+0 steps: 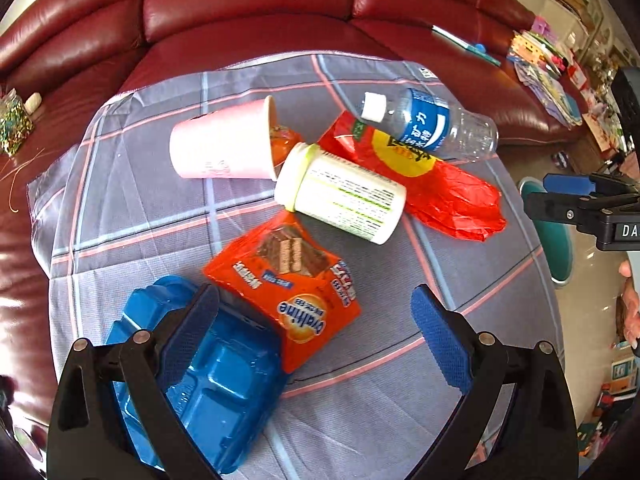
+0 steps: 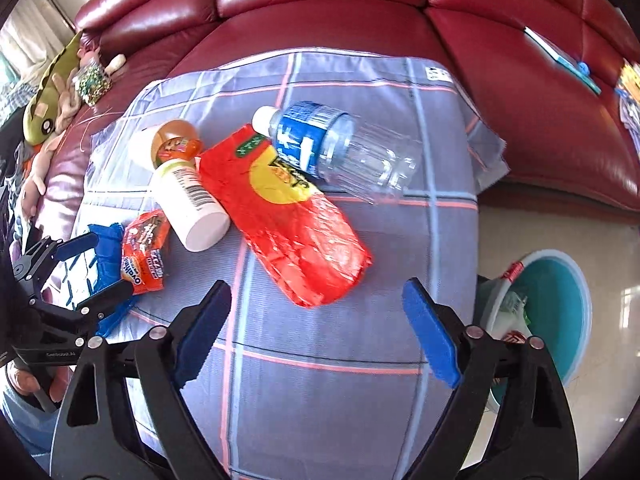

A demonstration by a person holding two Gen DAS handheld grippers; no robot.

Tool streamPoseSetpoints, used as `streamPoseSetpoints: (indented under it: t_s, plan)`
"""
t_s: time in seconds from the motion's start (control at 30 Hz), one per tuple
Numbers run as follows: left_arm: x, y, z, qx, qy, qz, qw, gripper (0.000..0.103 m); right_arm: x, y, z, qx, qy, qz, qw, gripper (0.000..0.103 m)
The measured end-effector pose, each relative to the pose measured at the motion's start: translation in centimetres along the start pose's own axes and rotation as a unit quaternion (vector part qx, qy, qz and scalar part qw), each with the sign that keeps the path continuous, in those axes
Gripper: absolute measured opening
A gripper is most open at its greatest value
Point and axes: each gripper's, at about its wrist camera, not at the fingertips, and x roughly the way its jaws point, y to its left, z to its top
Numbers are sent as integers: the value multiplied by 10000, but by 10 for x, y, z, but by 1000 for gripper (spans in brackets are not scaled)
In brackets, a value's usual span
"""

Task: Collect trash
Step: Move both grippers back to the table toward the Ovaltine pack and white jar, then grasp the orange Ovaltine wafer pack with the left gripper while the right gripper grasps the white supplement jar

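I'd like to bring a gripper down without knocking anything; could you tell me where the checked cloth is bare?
The cloth is bare between the red bag and the right gripper, and along the far edge behind the water bottle. It is crowded around the pink cup, white jar, orange wafer pack and blue tray.

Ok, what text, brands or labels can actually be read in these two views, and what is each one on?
"Ovaltine": orange wafer packet, printed upside down.
"DA", cut off at the picture's edge: right gripper body.
"GenRobot.AI": left gripper body, small.
Chinese characters on the water bottle label: visible, not readable for certain.
Fine print and barcode on the white jar, red bag logo: too small.
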Motion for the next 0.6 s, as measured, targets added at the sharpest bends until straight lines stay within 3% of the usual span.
streamPoseSetpoints:
  t_s: [0.3,0.5,0.6]
  plan:
    - [21,3,8,-112,220,-393,9989,97,16,42,35,-239,60,180,9995,73]
    - [39,2,11,-203,402,-193,9988,97,22,30,39,-107,125,119,9998,72]
    - [44,0,14,-208,417,77,9989,97,27,23,38,-11,170,162,9997,72]
